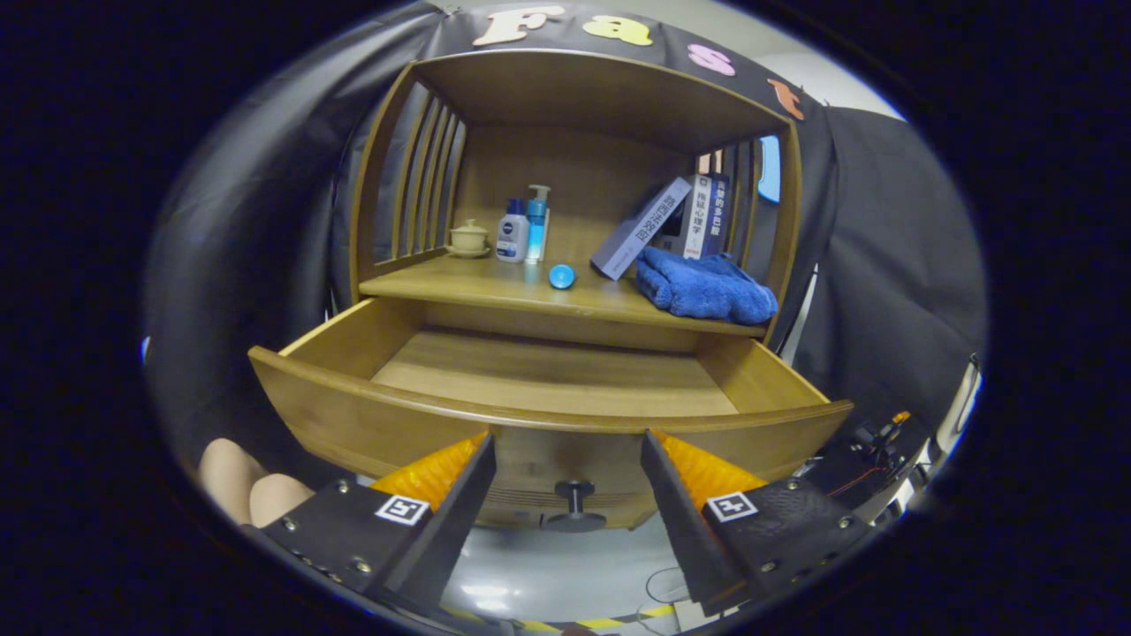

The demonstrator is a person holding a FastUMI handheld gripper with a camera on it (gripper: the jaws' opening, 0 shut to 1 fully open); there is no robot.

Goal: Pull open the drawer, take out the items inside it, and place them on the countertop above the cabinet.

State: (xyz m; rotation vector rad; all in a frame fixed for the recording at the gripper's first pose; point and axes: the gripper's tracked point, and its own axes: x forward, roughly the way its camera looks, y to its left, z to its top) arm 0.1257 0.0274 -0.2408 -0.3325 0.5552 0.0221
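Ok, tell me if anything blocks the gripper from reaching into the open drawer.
Nothing visible does. The gripper is open, its fingers either side of the drawer knob, and the drawer stands pulled out just ahead. Only the drawer's front panel sits between the fingers and the inside, so the gripper would have to go over it. The visible drawer floor looks bare.

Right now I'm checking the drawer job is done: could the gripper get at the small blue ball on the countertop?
Probably yes: the open gripper sits by the drawer knob, and nothing stands before the blue ball above the drawer.
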